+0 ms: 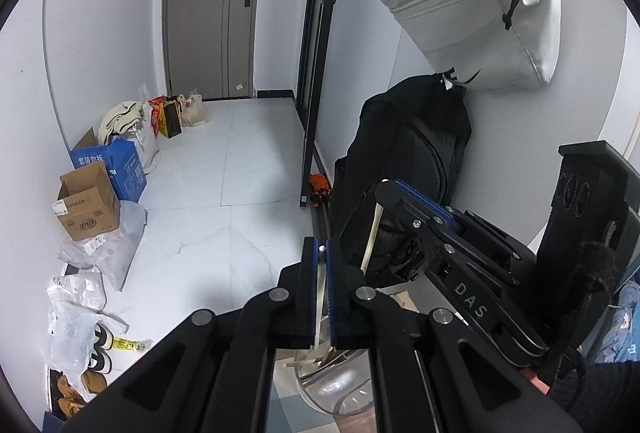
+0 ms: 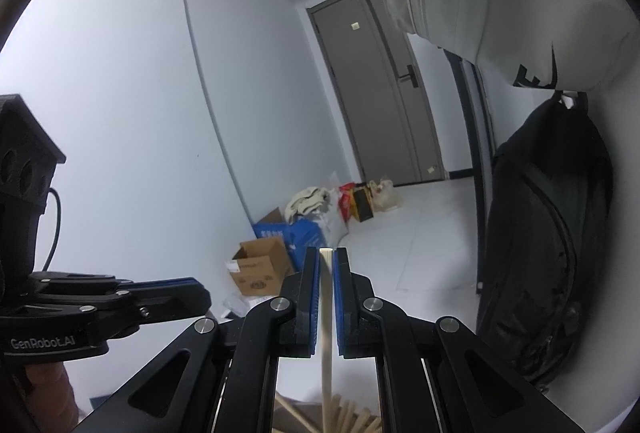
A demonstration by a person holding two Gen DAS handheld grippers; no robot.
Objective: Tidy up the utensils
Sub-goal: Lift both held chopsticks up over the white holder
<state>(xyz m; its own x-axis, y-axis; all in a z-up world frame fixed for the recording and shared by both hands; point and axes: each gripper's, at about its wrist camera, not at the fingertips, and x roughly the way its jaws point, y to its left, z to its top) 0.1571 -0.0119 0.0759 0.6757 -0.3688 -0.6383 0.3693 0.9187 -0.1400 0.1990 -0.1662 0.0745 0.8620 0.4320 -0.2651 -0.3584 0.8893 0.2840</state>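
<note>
Clear container [image 1: 340, 389] sat below both tools, near edge of view, more sticks inside. Left gripper [image 1: 321, 257] pinched a pale stick [image 1: 320, 297], long axis upright. Right gripper [image 2: 327, 261] pinched another chopstick [image 2: 326, 313], likewise upright, directly above the container.

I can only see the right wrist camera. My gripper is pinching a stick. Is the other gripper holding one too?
Observer: Yes. In the left wrist view, the left gripper is shut on a pale stick.
Operator: I see more sticks at the bottom of my picture. What are they in?
Observer: A clear cup. It shows right under the left gripper.
Operator: Is there anything on the floor next to the black bag?
Observer: Yes, a small orange thing lies at the foot of the black frame. I cannot tell what it is.
</note>
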